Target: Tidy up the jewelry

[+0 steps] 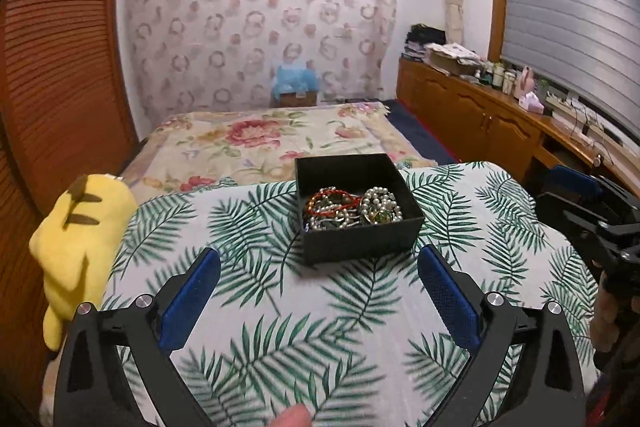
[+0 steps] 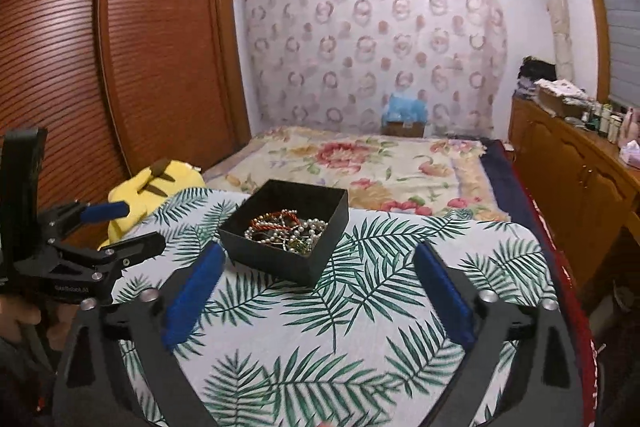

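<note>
A black open box (image 1: 362, 243) stands on a table with a palm-leaf cloth (image 1: 280, 327). It holds a tangle of jewelry (image 1: 352, 207): pearl strings, red bead strands, a green piece. My left gripper (image 1: 318, 261) is open and empty, just short of the box's near wall. In the right wrist view the box (image 2: 280, 263) and its jewelry (image 2: 286, 229) lie ahead and to the left. My right gripper (image 2: 316, 259) is open and empty, with its left finger beside the box's near corner. The left gripper (image 2: 120, 229) shows at the left, the right gripper's body (image 1: 600, 223) at the right.
A yellow plush toy (image 1: 80, 239) lies at the table's left edge. A bed with a floral blanket (image 1: 272, 139) lies beyond the table. A wooden wardrobe (image 2: 120, 47) stands on the left, a low wooden cabinet (image 1: 480, 115) with clutter on the right.
</note>
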The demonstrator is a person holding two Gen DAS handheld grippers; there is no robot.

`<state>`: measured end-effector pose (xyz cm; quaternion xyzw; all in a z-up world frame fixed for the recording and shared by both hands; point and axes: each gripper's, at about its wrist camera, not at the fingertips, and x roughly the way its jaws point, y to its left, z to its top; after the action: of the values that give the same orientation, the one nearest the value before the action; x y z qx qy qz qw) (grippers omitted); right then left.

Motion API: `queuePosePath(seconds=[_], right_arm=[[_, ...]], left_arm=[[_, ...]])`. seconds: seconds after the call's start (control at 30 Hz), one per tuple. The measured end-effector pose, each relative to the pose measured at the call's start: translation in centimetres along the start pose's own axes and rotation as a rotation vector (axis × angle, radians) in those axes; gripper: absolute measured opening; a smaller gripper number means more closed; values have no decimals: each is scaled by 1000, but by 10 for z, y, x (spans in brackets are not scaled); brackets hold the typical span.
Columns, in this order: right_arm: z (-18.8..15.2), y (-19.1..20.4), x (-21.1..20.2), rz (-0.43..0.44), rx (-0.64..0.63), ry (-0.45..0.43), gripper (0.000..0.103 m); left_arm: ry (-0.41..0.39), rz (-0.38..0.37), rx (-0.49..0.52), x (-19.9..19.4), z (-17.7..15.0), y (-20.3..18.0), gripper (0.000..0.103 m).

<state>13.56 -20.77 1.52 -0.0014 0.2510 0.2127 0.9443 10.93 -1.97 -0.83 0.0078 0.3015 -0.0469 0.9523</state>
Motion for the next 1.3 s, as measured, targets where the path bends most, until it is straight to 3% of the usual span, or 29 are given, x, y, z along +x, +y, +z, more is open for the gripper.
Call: queuePosePath(seconds=[0.53, 1.3], right_arm=[[-20, 10, -60, -90, 47, -70, 100], [-22, 10, -56, -97, 53, -68, 100]], left_arm=[[-56, 55, -10, -51, -15, 0, 95], [-69, 54, -13, -58, -14, -5, 95]])
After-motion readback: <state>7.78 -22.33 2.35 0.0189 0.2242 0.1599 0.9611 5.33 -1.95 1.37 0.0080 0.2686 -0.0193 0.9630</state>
